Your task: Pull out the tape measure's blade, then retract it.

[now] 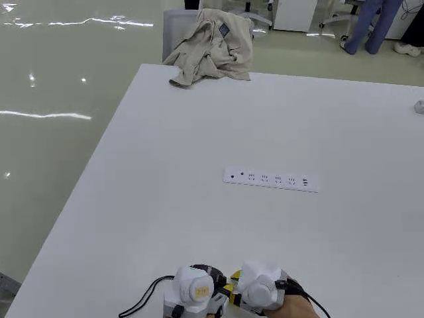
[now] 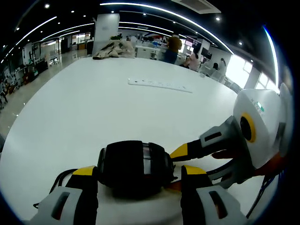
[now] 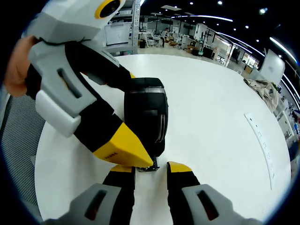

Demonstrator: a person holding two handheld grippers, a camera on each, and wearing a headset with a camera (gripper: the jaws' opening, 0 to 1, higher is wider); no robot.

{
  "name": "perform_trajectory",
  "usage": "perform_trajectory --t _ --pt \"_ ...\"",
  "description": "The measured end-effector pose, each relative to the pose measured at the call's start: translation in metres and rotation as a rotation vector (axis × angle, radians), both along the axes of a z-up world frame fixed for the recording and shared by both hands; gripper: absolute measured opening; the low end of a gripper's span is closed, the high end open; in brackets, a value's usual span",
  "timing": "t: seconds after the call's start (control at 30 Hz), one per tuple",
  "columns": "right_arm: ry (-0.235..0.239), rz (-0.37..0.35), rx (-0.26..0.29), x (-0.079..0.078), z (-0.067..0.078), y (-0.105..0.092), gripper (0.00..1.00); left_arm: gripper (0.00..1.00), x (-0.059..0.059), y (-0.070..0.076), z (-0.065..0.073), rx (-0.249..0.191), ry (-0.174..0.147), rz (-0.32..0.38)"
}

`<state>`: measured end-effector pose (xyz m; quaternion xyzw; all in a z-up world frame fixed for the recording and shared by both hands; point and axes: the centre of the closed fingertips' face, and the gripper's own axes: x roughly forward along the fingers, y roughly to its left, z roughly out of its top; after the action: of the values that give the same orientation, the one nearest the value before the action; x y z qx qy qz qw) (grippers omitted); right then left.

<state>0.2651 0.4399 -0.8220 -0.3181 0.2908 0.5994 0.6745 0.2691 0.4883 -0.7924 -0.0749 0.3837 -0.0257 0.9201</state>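
Two claws at near table [image 1: 199, 165] edge: left claw [image 2: 139, 171] clamps tape measure [image 2: 133, 159]; right claw [image 3: 150, 167] narrow around blade hook [image 3: 148, 169], not yet pinching. Risk: shallow bite, hook slips.

right claw [image 3: 151, 167]: jaws apart | blade hook [image 3: 147, 169] between | left claw [image 3: 139, 119] clamps tape measure [image 3: 147, 110]

White table [image 1: 165, 199] with power strip [image 1: 270, 179], jacket [image 1: 212, 46], tape measure [image 2: 135, 164].
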Motion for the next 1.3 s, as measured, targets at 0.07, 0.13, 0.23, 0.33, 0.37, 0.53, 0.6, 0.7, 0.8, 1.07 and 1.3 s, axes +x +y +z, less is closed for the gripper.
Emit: perform_trajectory --t 0.07,0.13,0.23,0.33,0.37,0.53,0.6,0.7,0.8,1.07,1.3 --pt "0.002 -0.022 0.006 0.001 -0.001 -0.002 0.28 0.71 -0.001 -0.001 0.0 0.005 -0.001 -0.01" --pt "0.009 -0.05 0.012 0.002 -0.001 -0.004 0.3 0.72 -0.003 -0.001 0.001 0.001 -0.002 -0.012" --pt "0.02 -0.089 0.024 0.002 0.0 -0.006 0.33 0.75 -0.004 -0.003 0.001 -0.003 -0.004 -0.018" --pt "0.035 -0.124 0.051 0.001 0.003 -0.007 0.34 0.76 -0.007 -0.003 0.003 0.0 -0.01 -0.023" --pt "0.037 -0.136 0.057 0.001 0.004 -0.007 0.34 0.77 -0.007 -0.003 0.004 -0.005 -0.014 -0.024" --pt "0.049 -0.2 0.082 0.0 0.01 -0.009 0.38 0.78 -0.009 -0.003 0.01 -0.008 -0.031 -0.031" --pt "0.058 -0.224 0.091 -0.001 0.01 -0.01 0.39 0.79 -0.009 -0.003 0.014 -0.012 -0.04 -0.035" --pt "0.058 -0.245 0.098 -0.003 0.012 -0.013 0.4 0.79 -0.01 -0.001 0.02 -0.015 -0.055 -0.038" --pt "0.073 -0.277 0.119 -0.006 0.016 -0.015 0.41 0.8 -0.012 0.0 0.023 -0.017 -0.069 -0.047" --pt "0.073 -0.337 0.149 -0.01 0.026 -0.022 0.49 0.82 -0.023 0.003 0.028 -0.029 -0.08 -0.066" --pt "0.072 -0.381 0.174 -0.017 0.035 -0.028 0.54 0.83 -0.027 0.011 0.034 -0.031 -0.101 -0.061"
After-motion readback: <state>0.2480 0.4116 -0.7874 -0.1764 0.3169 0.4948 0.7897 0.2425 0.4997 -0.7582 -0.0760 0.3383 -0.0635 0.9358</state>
